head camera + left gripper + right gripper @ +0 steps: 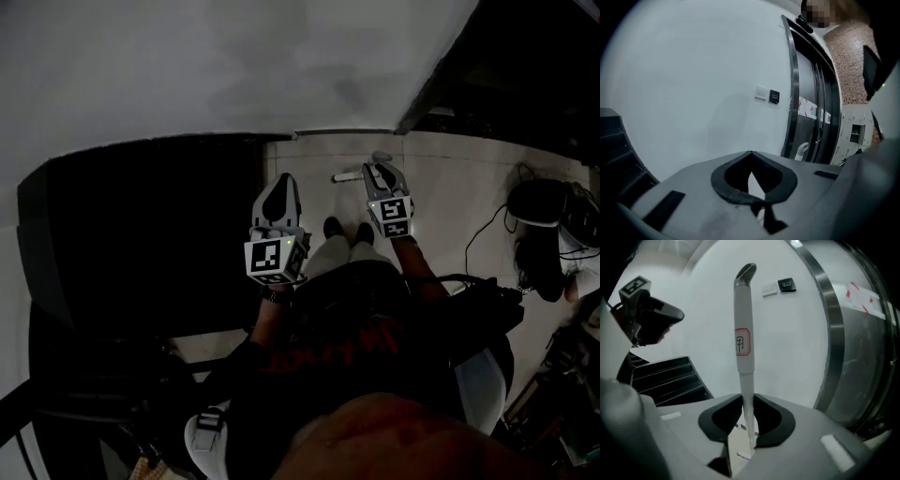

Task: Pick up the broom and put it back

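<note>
In the head view the left gripper (279,183) and the right gripper (378,172) both point toward the white wall (187,66). The broom (349,176) shows as a pale bar at the right gripper's tips, near the foot of the wall. Dark stairs (141,234) run along the wall's left part. In the left gripper view the jaws are pressed together on nothing and face the wall, which carries a switch plate (761,93) beside a dark door frame (794,93). In the right gripper view the jaws are clenched on the broom's white handle. It stands upright in front of the wall, with its grey hooked end on top.
</note>
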Demonstrator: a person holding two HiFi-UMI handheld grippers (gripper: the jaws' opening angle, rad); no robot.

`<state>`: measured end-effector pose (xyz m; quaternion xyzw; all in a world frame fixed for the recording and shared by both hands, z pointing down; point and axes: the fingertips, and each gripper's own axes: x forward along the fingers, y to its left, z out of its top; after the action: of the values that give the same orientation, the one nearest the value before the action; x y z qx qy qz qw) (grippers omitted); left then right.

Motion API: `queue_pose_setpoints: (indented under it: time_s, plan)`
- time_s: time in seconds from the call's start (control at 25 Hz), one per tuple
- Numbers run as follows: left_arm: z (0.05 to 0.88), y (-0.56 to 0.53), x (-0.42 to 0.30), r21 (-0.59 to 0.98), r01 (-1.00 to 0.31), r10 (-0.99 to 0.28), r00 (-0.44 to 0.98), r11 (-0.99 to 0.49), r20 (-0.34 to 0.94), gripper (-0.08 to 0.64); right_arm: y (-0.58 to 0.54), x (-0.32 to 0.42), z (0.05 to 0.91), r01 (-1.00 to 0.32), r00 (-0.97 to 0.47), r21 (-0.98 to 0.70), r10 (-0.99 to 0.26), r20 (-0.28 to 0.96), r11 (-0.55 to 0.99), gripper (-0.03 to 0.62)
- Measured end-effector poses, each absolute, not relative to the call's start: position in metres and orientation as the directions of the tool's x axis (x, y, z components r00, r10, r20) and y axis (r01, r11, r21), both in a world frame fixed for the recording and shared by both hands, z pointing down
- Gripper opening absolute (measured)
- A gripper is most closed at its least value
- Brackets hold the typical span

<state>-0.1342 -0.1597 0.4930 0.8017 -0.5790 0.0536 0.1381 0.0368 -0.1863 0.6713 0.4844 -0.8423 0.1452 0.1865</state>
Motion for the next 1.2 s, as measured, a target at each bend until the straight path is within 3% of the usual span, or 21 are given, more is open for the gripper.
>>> queue_pose_setpoints:
  time_s: [0.56, 0.92, 1.2]
  plan:
    - [0.556, -0.167, -0.138, 0.15, -0.948, -0.865, 0.318, -0.281, 0.387, 0.005, -0.248, 0.043, 0.861, -0.898, -0.364, -0.058, -0.662, 0.655, 0.436, 0.079]
    - [0.567, -0.171, -0.135, 0.152, -0.945, -0.843, 0.326, -0.289, 0.427, 0.005, -0.332, 0.027, 0.882, -0.864, -0.38, -0.007, -0.643, 0.665, 0.503, 0.08]
    - [0.565, -0.16, -0.128, 0.156, -0.938, -0.837, 0.345, -0.308, 0.424, 0.005, -0.403, 0.031, 0.903, -0.889, -0.325, -0.022, -0.596, 0.735, 0.458, 0.081]
